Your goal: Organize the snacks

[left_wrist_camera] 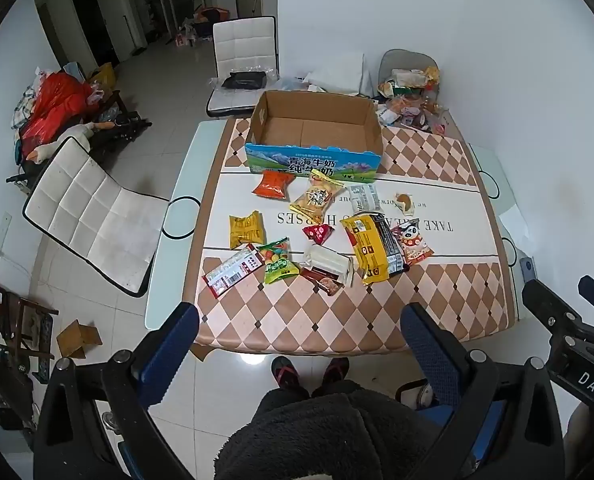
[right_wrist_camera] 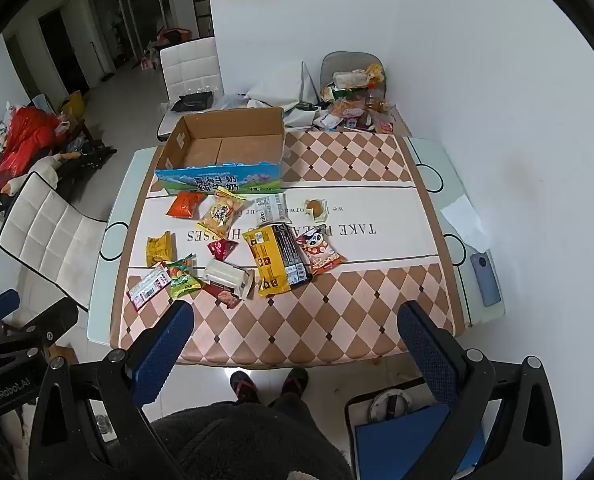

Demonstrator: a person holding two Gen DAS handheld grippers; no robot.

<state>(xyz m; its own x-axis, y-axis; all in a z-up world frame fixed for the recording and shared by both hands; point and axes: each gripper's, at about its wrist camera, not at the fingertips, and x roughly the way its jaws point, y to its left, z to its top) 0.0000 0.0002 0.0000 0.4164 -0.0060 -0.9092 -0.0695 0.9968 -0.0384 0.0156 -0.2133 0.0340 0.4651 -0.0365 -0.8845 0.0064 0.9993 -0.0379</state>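
Both the left gripper [left_wrist_camera: 299, 344] and right gripper [right_wrist_camera: 295, 340] hover with jaws spread wide, empty. Snack packets [left_wrist_camera: 317, 236] lie scattered mid-bench, the cardboard box [left_wrist_camera: 315, 120] at twelve o'clock beyond them. They look light, crinkly, slippery; pinch a sealed edge.

Cardboard box [left_wrist_camera: 315, 128] is set at the tabletop's [left_wrist_camera: 337, 312] far side; snack packets [left_wrist_camera: 325, 236] are scattered just before it, mid-tabletop. More clutter [left_wrist_camera: 411, 98] is piled behind-right of the box.
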